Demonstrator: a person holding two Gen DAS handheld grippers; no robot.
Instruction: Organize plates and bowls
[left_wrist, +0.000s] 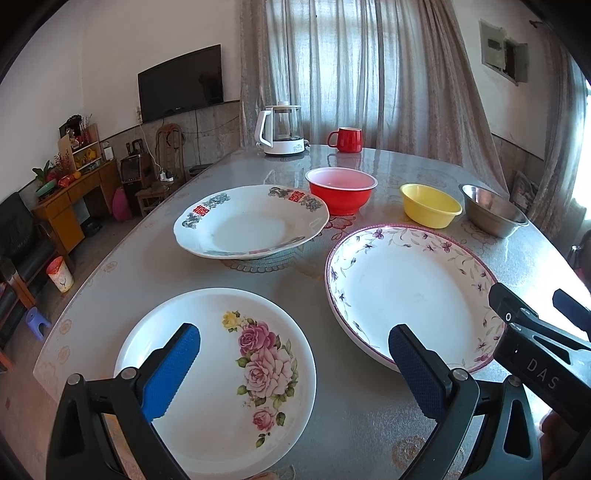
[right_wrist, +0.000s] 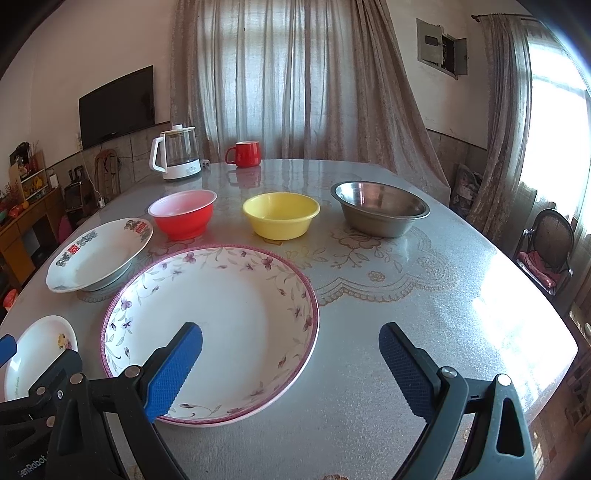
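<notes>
Three plates lie on the table (left_wrist: 332, 413): a rose-printed plate (left_wrist: 221, 384) near the front, a large purple-rimmed floral plate (left_wrist: 410, 291) (right_wrist: 210, 328) to its right, and a white plate with red characters (left_wrist: 251, 221) (right_wrist: 99, 254) behind. Further back stand a red bowl (left_wrist: 341, 190) (right_wrist: 183, 214), a yellow bowl (left_wrist: 430, 205) (right_wrist: 280, 214) and a steel bowl (left_wrist: 493, 210) (right_wrist: 380, 208). My left gripper (left_wrist: 295, 332) is open above the rose plate's right side. My right gripper (right_wrist: 291, 332) is open over the purple-rimmed plate's right edge, holding nothing.
A white electric kettle (left_wrist: 279, 129) (right_wrist: 177, 155) and a red mug (left_wrist: 347, 139) (right_wrist: 245, 154) stand at the table's far edge. Curtains hang behind. A chair (right_wrist: 546, 247) stands to the right; cabinets and a TV (left_wrist: 181, 83) sit at the left.
</notes>
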